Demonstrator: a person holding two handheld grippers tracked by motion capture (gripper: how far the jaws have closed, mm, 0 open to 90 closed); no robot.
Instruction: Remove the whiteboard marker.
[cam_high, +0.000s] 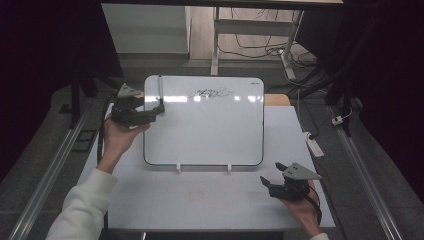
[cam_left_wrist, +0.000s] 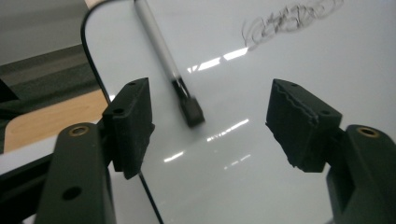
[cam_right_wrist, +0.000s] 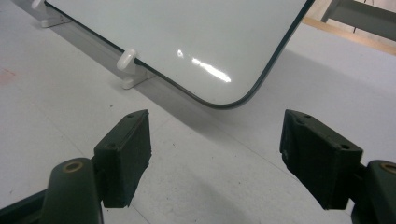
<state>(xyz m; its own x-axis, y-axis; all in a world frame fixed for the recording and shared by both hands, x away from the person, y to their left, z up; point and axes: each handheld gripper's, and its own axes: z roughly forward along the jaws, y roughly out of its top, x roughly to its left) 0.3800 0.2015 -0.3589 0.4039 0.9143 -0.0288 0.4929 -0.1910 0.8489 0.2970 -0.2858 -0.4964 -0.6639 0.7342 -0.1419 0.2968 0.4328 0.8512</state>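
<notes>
Though beyond left tongs (cam_left_wrist: 208, 128), marker (cam_left_wrist: 166, 60) apart.

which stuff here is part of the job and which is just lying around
In the job: white glossy whiteboard; slim grey marker with black tip; black scribble; left gripper, open.

Lying about: white power strip; tangled black cables.

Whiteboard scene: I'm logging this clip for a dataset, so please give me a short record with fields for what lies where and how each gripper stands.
board: whiteboard propped on two white clips on the table
marking: dark scribble near the board's top edge
pen: marker lying on the board near its top left corner
left gripper: open, at the board's left edge by the marker, nothing between the jaws
right gripper: open, over the table off the board's lower right corner, holding nothing
</notes>
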